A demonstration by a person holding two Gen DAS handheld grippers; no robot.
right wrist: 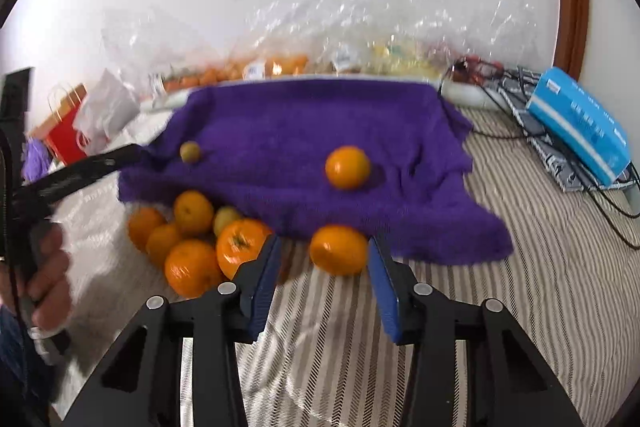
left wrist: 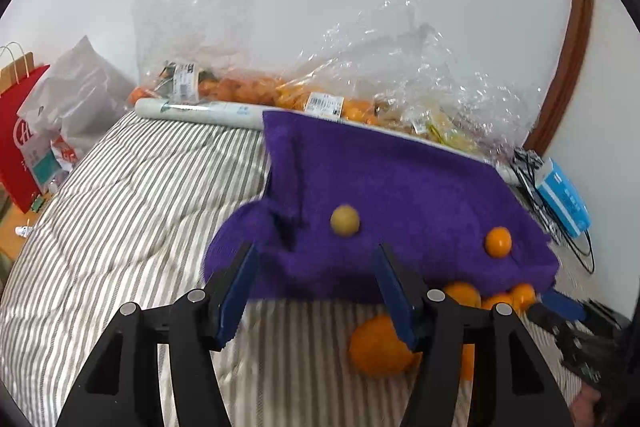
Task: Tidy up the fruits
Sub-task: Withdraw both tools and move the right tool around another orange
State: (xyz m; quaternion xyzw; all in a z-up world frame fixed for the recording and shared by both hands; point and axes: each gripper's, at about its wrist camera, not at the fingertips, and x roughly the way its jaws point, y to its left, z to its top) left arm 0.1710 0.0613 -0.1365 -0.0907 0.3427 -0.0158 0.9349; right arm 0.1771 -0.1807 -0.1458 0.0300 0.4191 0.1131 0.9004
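The right tongs (right wrist: 324,275) stand apart over a grey-and-white striped bed cover (right wrist: 520,287), and a round orange mandarin (right wrist: 339,250) lies just beyond their blue pads (right wrist: 262,283), near the tips and not pressed by them. To its left, a heap of orange mandarins (right wrist: 192,247) rests on the cover against the front edge of a fuzzy purple towel (right wrist: 304,131). On the towel sit one small orange fruit (right wrist: 347,167) and, well apart from it, a small yellow-green round fruit (right wrist: 190,151). The left tongs (left wrist: 316,291) are also apart with nothing between them, hanging over the towel's near edge; a hand (right wrist: 48,275) grips their handle. Behind the towel, clear plastic bags of fruit (left wrist: 304,95) lean on the white wall. A blue tissue box (right wrist: 580,125) lies to the right.
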